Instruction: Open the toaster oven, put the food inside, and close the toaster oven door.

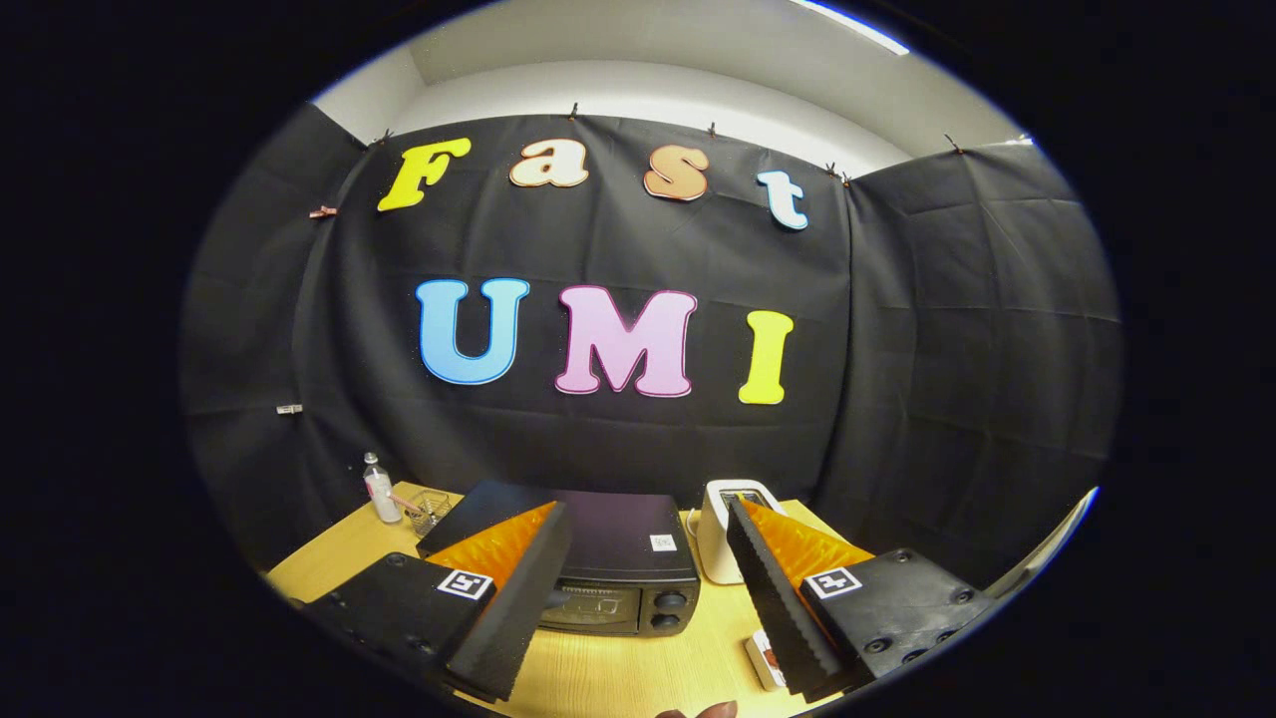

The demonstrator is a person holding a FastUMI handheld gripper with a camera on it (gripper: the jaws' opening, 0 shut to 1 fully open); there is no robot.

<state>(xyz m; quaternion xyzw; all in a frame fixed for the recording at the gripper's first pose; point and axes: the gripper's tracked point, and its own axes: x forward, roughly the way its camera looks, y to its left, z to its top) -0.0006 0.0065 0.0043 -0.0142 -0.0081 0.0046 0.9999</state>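
A black toaster oven [623, 568] stands on the wooden table [638, 668], beyond and between my fingers, its glass door shut and two knobs on its right side. My gripper [648, 519] is held high above the table, open, with nothing between its fingers. The left finger [518, 588] covers the oven's left part. A small white packet with a red mark [766, 658] lies on the table by the right finger [773, 588]; I cannot tell whether it is the food.
A white appliance [720, 538] stands right of the oven. At the table's far left are a clear bottle [380, 489] and a small clear container [429, 511]. A fingertip of a person [713, 710] shows near the table's front edge.
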